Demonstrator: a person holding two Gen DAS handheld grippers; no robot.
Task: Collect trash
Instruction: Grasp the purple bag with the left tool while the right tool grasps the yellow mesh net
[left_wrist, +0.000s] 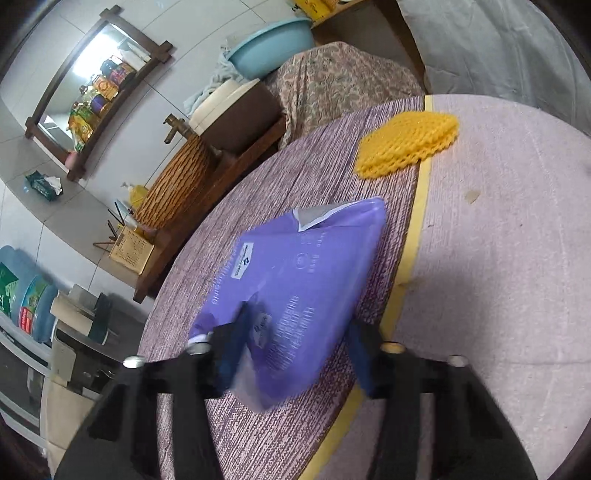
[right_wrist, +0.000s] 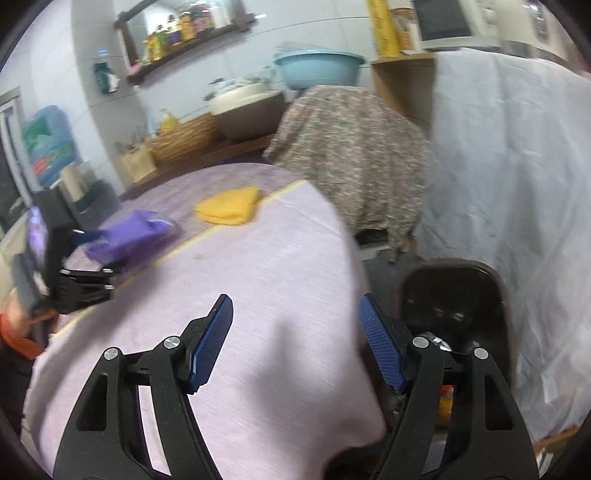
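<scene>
fingers of the left gripper (left_wrist: 295, 350) are straddling the near end of the purple plastic bag (left_wrist: 306, 266) lying on the round table (left_wrist: 498, 221) just short of the yellow foam net (left_wrist: 406, 142), seemingly pinching it for lifting away as trash; right gripper (right_wrist: 295, 339) is hovering spread and empty over the table's near edge beside the dark bin (right_wrist: 454, 295), probably waiting.

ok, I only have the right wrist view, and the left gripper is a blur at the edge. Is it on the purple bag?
Observer: Yes. In the left wrist view the left gripper has a pad on each side of the near end of the purple bag.
Operator: Bag sealed?
Observer: No, its far corner is peeled open, grey inside.
Operator: The yellow thing?
Observer: A foam mesh net, lying flat, one end over the yellow stripe.
</scene>
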